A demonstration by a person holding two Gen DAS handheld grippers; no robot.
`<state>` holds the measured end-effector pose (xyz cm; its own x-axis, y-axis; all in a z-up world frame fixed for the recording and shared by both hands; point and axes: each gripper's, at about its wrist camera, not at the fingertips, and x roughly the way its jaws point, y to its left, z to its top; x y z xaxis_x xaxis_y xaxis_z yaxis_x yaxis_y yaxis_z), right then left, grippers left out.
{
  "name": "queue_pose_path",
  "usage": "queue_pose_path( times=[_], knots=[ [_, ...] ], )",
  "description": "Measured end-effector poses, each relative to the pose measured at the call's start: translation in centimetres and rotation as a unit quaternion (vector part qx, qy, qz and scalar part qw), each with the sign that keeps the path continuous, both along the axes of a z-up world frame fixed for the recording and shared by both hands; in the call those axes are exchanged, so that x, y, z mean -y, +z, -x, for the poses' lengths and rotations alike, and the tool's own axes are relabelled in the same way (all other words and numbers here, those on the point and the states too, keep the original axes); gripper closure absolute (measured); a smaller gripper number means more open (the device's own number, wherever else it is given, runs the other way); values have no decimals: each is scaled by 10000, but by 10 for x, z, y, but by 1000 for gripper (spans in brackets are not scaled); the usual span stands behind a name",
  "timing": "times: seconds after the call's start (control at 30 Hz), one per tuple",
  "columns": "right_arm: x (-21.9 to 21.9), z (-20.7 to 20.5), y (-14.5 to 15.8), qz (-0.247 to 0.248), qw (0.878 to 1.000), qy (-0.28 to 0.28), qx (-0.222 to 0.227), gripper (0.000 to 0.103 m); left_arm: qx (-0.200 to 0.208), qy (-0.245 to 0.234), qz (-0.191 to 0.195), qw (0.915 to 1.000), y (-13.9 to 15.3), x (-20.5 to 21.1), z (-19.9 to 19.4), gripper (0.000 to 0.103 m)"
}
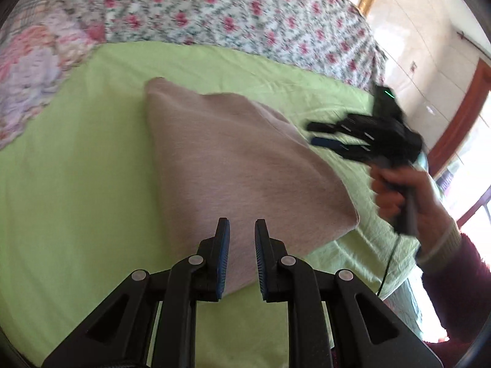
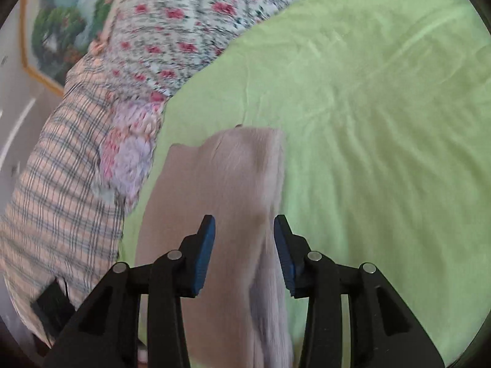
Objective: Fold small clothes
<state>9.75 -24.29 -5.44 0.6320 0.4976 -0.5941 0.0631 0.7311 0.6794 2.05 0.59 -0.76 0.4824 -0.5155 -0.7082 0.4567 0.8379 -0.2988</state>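
Note:
A folded pinkish-beige garment (image 1: pixel 233 165) lies flat on the light green sheet (image 1: pixel 76 184). My left gripper (image 1: pixel 242 230) is open and empty, its fingertips over the garment's near edge. My right gripper (image 1: pixel 319 135) shows in the left wrist view at the garment's right side, held by a hand, open and empty. In the right wrist view the right gripper (image 2: pixel 244 225) is open over the garment (image 2: pixel 221 208), whose folded edge runs along the right.
A floral quilt (image 1: pixel 214 9) lies bunched behind the green sheet (image 2: pixel 368 122), with a plaid cloth (image 2: pixel 55 184) and a pastel patterned cloth (image 1: pixel 33 70) at one side. A framed picture (image 2: pixel 58 36) hangs on the wall. The bed's edge and a cable (image 1: pixel 389 263) are at right.

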Motion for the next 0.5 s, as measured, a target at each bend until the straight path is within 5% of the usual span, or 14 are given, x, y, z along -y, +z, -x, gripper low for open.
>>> queue_pose_path(
  times=[0.07, 0.1, 0.13, 0.27, 0.47, 0.5],
  knots=[
    [-5, -16, -9, -43, 10000, 82, -31, 62, -105, -92, -156, 9998, -14, 10, -6, 86],
    [-7, -22, -9, 15, 9999, 139, -14, 85, -192, -166, -196, 9995, -21, 14, -7, 86],
    [-10, -25, -5, 196, 9997, 137, 14, 93, -341, -197, -330, 9987, -34, 18, -10, 87],
    [-7, -29, 19, 641, 9970, 55, 427, 95, -478, -184, -354, 9981, -48, 21, -13, 87],
    [-17, -39, -13, 1068, 9943, 14, -19, 94, -556, -189, -308, 9978, -49, 20, -14, 87],
    [-15, -34, -6, 1092, 9939, -114, -45, 86, -598, -194, -273, 9976, -47, 19, -14, 87]
  ],
)
